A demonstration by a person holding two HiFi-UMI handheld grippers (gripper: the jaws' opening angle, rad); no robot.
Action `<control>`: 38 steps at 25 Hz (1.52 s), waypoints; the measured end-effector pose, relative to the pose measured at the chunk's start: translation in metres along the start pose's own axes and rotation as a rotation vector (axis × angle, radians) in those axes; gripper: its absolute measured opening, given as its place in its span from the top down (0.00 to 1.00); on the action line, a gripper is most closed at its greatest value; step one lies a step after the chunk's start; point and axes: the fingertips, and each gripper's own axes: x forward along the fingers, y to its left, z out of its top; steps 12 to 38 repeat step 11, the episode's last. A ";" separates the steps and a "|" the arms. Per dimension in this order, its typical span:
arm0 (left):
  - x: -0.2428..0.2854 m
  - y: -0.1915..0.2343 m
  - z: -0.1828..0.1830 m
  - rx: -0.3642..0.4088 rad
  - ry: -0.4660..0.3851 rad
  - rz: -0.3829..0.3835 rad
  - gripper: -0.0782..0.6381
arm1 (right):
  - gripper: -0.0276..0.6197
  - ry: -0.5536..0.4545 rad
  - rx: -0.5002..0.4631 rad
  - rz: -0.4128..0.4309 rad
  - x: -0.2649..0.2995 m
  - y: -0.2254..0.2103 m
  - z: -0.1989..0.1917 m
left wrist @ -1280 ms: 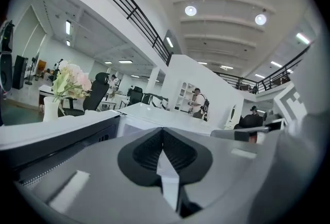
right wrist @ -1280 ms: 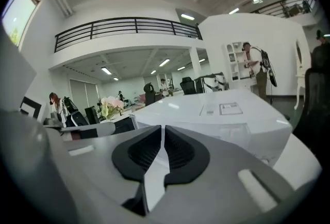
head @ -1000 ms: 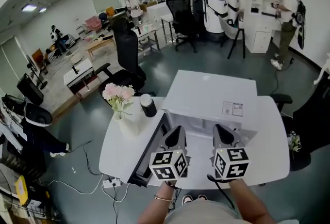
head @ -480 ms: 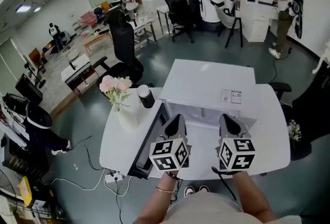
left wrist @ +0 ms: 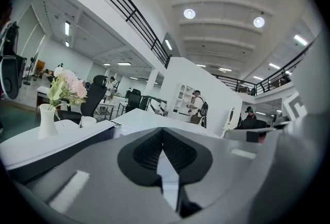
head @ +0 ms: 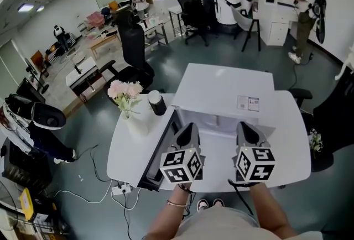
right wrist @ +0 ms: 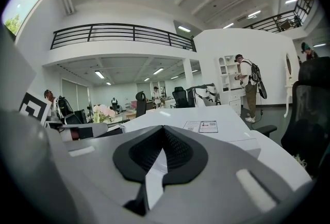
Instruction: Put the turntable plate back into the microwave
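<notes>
Both claws are closed on nothing: the left claw and right claw hover side by side over the table's near edge, pointing into the open mouth of the microwave, whose door hangs out toward the left edge. The plate shows in no view, neither on the table nor in the visible part of the cavity, so I cannot tell where it lies. Flowers and a dark cup stand near the far left corner. Such a plate is probably glass: stiff, weighty, slick, breakable. It is best pinched at the rim and kept level.
</notes>
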 end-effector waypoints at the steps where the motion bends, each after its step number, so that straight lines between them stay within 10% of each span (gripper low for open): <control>1: 0.000 0.000 -0.001 0.000 0.001 0.000 0.89 | 0.94 -0.002 0.003 -0.003 0.000 -0.001 0.000; 38: 0.004 0.003 -0.004 -0.005 0.014 -0.004 0.89 | 0.94 -0.013 -0.014 -0.033 0.002 -0.006 0.006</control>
